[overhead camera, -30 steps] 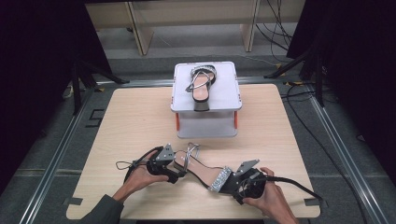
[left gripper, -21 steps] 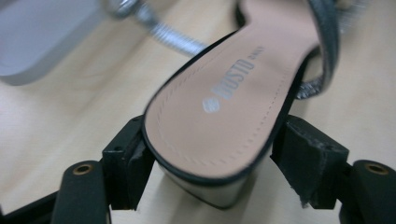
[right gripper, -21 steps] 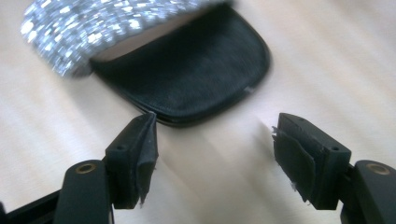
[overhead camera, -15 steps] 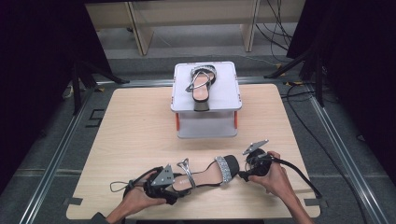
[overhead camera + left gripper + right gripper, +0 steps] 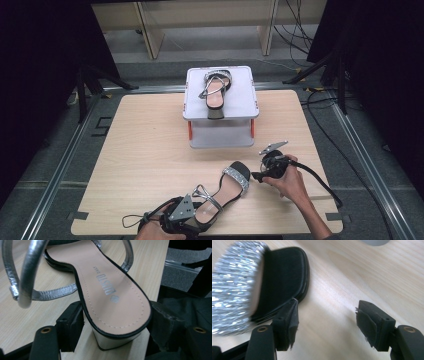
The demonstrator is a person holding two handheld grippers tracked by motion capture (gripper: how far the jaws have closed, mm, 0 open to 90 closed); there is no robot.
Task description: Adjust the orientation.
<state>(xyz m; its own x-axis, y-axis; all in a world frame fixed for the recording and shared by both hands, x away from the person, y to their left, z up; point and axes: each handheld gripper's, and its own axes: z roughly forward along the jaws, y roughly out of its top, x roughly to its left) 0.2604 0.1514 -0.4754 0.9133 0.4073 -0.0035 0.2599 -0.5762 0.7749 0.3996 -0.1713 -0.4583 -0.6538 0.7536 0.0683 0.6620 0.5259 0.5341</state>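
Silver-strapped block-heel sandal (image 5: 223, 189) lying near table's front edge, forward of white storage box (image 5: 220, 107). Left gripper (image 5: 110, 340) clamped on heel, jaws just reopened slightly. Right gripper (image 5: 324, 326) wide, empty beside toe. Advised: regrip heel squarely, steady toe before lifting.

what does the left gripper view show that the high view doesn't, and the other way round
Left gripper view: printed lettering on the insole, and the heel of the sandal pressed between the jaws of the left gripper, which have just been opening. High view: a second sandal on the white box, and the right gripper, open, by the toe. Both: the silver-strapped sandal on the wooden table.
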